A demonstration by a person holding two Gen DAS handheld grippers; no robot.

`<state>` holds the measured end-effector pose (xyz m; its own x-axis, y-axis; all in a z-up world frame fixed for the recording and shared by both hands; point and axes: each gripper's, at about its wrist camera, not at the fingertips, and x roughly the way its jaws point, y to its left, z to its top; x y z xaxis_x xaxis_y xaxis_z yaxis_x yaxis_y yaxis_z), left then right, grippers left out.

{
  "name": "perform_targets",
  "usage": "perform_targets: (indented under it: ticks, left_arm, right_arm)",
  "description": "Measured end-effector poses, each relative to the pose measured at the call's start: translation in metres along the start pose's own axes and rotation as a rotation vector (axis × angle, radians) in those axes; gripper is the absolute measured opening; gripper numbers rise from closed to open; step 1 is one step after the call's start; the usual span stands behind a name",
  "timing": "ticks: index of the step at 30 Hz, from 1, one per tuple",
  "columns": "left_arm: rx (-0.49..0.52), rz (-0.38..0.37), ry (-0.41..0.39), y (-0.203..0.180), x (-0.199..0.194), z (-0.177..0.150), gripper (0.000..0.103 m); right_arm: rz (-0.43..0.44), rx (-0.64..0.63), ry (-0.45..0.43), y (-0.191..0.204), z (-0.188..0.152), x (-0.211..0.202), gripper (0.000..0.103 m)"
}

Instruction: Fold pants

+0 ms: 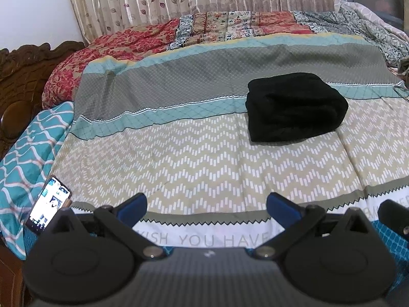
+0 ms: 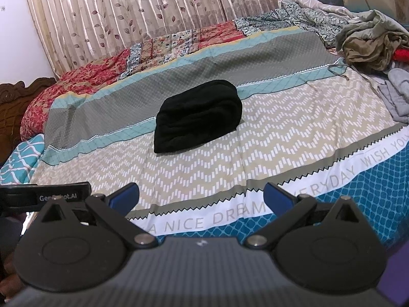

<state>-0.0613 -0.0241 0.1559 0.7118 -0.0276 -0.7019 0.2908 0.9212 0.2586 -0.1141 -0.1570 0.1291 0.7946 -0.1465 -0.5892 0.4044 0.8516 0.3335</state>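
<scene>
The pants (image 1: 296, 107) are seen as a compact black bundle lying on the bed (image 1: 204, 168), across the boundary between the teal stripe and the zigzag band, well apart from both claws. The left claw (image 1: 205, 206) is held released near the bed's front edge, nothing between its blue pads. The right claw (image 2: 200, 195) is likewise spread wide and empty. By the look of the bundle, the folding is judged finished or nearly so. The top layers appear rounded and loose, so the fold could spring open if it is nudged or lifted by one layer only. A phone (image 1: 49, 202) is propped at the left edge, just beside the left claw, and could be knocked off by a careless swing. A clothes heap (image 2: 370, 43) lies far right.
</scene>
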Motion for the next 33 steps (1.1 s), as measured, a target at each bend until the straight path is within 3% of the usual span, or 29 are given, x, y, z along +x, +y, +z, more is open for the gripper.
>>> perform_targets:
  ticks: [33]
  left_arm:
    - [0.028, -0.014, 0.053, -0.008, 0.016, -0.005, 0.103]
  right_arm:
    - [0.003, 0.021, 0.035, -0.001, -0.005, 0.01, 0.103]
